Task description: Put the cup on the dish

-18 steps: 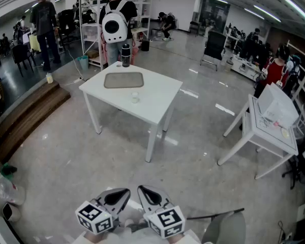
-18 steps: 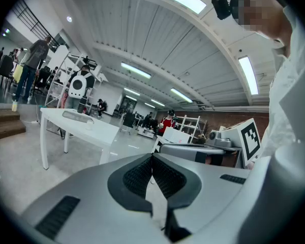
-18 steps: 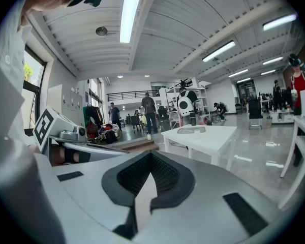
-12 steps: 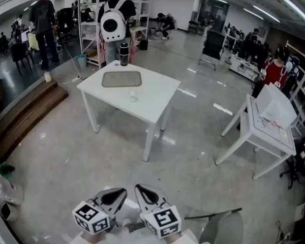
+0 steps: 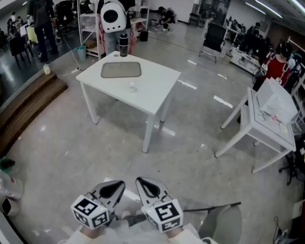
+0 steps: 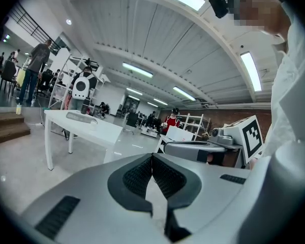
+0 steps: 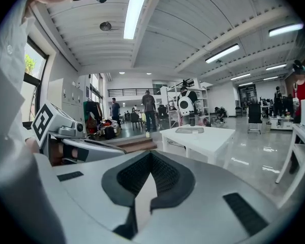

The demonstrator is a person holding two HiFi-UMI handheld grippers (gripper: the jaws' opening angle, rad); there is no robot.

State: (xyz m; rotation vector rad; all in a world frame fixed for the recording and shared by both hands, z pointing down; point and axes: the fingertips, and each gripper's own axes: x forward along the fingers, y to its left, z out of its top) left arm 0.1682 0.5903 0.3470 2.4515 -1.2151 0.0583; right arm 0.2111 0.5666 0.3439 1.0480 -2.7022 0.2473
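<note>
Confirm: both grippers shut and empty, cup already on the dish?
Not quite. In the head view the cup stands on the table beside the dish, not on it. The left gripper and right gripper are shut and empty, as you said.

No text, label or number is readable.

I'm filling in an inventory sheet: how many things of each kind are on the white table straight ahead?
Flat grey rectangular dish: 1
Small white cup: 1
Dark cylindrical bottle: 1
Total: 3
</note>
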